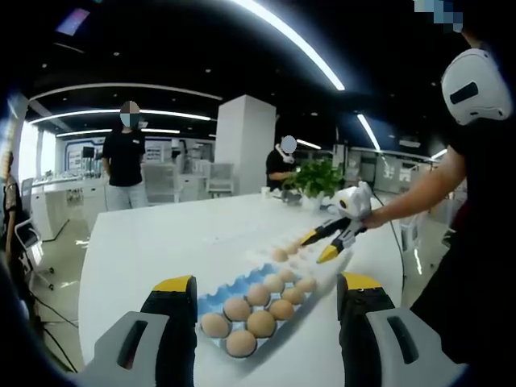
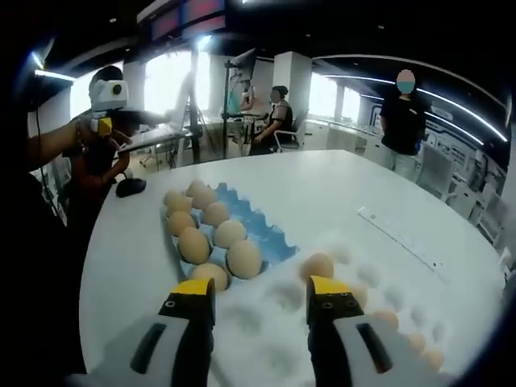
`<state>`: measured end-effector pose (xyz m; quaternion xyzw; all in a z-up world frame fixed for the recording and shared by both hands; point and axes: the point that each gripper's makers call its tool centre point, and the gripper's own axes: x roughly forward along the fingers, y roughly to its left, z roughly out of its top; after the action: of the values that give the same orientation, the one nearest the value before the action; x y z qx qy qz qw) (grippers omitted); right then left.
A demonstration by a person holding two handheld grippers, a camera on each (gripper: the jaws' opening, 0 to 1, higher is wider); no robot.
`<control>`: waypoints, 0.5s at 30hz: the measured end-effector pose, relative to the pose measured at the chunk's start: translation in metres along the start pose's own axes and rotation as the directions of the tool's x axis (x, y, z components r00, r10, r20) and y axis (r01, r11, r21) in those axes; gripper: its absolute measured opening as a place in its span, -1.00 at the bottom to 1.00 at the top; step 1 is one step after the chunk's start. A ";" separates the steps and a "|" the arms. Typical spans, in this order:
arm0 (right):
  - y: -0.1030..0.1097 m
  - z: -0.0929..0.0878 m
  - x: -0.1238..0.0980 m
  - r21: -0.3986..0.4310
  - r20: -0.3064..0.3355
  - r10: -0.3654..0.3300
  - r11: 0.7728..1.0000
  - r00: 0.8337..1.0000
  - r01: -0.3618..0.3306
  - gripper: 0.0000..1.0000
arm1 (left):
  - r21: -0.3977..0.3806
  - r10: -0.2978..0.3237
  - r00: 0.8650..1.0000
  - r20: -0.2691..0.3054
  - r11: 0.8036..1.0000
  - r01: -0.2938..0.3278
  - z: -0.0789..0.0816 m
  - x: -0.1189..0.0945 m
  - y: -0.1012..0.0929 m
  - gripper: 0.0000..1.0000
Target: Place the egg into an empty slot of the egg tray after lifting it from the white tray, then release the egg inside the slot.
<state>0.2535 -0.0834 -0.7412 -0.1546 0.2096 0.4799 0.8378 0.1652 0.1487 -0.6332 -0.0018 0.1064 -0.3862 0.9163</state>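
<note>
A blue egg tray (image 1: 211, 298) lies on the white table just ahead of my left gripper (image 1: 267, 284), which is open with nothing between its jaws. Several brown eggs (image 1: 260, 322) fill the tray. Beyond it lies the white tray (image 1: 260, 256) with a few eggs (image 1: 280, 254). My right gripper (image 1: 320, 246) hovers open over that tray. In the right gripper view, the right gripper (image 2: 258, 289) is open above the white tray (image 2: 282, 294), with one egg (image 2: 317, 264) just past its right fingertip. The blue egg tray (image 2: 266, 230) lies farther on, its near-right slots bare.
A potted plant (image 1: 314, 177) stands at the table's far end. A dark mouse (image 2: 129, 187) and a long pale strip (image 2: 399, 234) lie on the table. People stand and sit around the room, and a white pillar (image 1: 243, 141) rises behind the table.
</note>
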 end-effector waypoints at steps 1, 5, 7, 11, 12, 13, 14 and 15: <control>0.001 0.000 0.000 0.002 0.002 0.002 1.000 1.000 -0.002 -0.07 | 0.001 0.000 1.000 0.000 1.000 0.000 0.000 0.000 0.000 0.42; 0.000 -0.004 0.000 0.039 0.014 -0.019 0.999 1.000 0.019 -0.08 | 0.013 0.001 1.000 0.001 1.000 -0.001 0.003 -0.002 -0.004 0.42; -0.003 -0.004 0.001 0.066 0.027 -0.034 0.997 0.999 0.032 -0.08 | 0.010 -0.001 1.000 0.002 1.000 0.001 0.003 -0.002 -0.004 0.42; -0.008 -0.003 0.000 0.107 0.046 -0.056 0.993 0.997 0.050 -0.09 | 0.014 0.002 1.000 -0.002 1.000 -0.002 0.003 -0.003 -0.005 0.42; -0.011 -0.002 -0.001 0.110 0.053 -0.076 0.991 0.996 0.070 -0.11 | 0.013 0.002 1.000 -0.001 1.000 -0.002 0.003 -0.003 -0.006 0.42; -0.014 0.001 -0.003 0.114 0.068 -0.093 0.990 0.993 0.085 -0.12 | 0.014 0.004 1.000 0.002 1.000 -0.004 0.004 -0.003 -0.006 0.42; -0.015 0.003 -0.004 0.137 0.080 -0.094 0.987 0.992 0.082 -0.12 | 0.014 0.004 1.000 0.001 1.000 -0.004 0.004 -0.003 -0.006 0.42; -0.016 0.003 -0.004 0.151 0.079 -0.091 0.985 0.993 0.078 -0.12 | 0.014 0.005 1.000 -0.001 1.000 -0.005 0.003 -0.003 -0.007 0.42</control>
<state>0.2659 -0.0933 -0.7358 -0.0800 0.2016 0.4331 0.8749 0.1587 0.1460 -0.6288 0.0052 0.1043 -0.3846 0.9172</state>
